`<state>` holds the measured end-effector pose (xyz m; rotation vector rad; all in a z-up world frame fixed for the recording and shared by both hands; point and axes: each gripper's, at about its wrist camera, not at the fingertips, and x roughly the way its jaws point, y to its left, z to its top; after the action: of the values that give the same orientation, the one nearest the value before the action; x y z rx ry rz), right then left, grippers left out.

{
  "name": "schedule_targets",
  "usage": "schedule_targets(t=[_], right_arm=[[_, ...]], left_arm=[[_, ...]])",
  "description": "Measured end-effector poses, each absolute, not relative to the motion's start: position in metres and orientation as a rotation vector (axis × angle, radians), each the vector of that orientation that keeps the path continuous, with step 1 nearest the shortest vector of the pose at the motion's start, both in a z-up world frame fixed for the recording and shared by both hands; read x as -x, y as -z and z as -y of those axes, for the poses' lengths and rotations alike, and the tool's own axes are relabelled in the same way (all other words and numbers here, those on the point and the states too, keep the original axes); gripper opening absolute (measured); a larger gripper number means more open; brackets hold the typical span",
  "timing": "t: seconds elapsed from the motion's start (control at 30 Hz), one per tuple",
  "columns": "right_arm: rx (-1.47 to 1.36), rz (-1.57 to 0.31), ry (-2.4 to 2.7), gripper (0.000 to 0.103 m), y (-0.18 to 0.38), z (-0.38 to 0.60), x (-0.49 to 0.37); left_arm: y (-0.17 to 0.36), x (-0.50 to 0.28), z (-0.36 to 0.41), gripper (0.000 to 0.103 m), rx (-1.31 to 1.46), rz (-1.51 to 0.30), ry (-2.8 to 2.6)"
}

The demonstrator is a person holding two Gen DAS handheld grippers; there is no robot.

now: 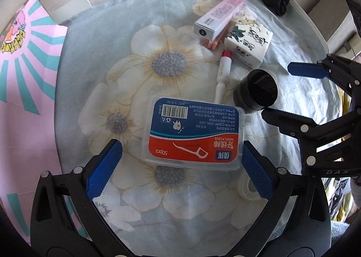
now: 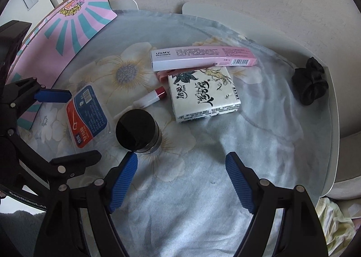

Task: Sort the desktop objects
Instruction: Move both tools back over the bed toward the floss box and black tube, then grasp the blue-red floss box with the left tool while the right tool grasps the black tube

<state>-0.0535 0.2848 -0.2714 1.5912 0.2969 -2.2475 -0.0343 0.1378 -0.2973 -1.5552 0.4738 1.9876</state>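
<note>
A clear dental floss box with a red and blue label lies on the flowered cloth, between the tips of my open left gripper; the right pad is close to its edge. It also shows in the right wrist view. A black-lidded jar stands just ahead of my open, empty right gripper, near its left finger. A lip balm with a red cap, a tissue pack, a pink-and-white box and a black scrunchie lie beyond.
A pink and teal patterned box stands along the left side of the table. A pink clip pokes out under the long box. A small white ring-shaped item lies by my left gripper's right finger. The white table rim curves on the right.
</note>
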Motion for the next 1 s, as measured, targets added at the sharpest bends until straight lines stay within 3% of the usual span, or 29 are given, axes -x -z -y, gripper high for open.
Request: schedule_targets(t=[0.37, 0.6, 0.77, 1.0], right_arm=[[-1.54, -0.123, 2.204, 0.077, 0.272, -0.285, 0.061], [-1.504, -0.159, 2.217, 0.077, 0.273, -0.275, 0.074], [-1.486, -0.243, 2.22, 0.068, 0.271, -0.264, 0.066], [-1.443, -0.348, 2.255, 0.046, 0.272, -0.254, 0.058]], left_arm=[[0.297, 0.05, -0.11, 0.102, 1.593, -0.336, -2.034], [0.299, 0.058, -0.108, 0.102, 1.583, -0.342, -2.053], [0.3, 0.066, -0.11, 0.102, 1.599, -0.273, -2.08], [0.303, 0.062, -0.121, 0.1, 1.587, -0.269, -2.131]])
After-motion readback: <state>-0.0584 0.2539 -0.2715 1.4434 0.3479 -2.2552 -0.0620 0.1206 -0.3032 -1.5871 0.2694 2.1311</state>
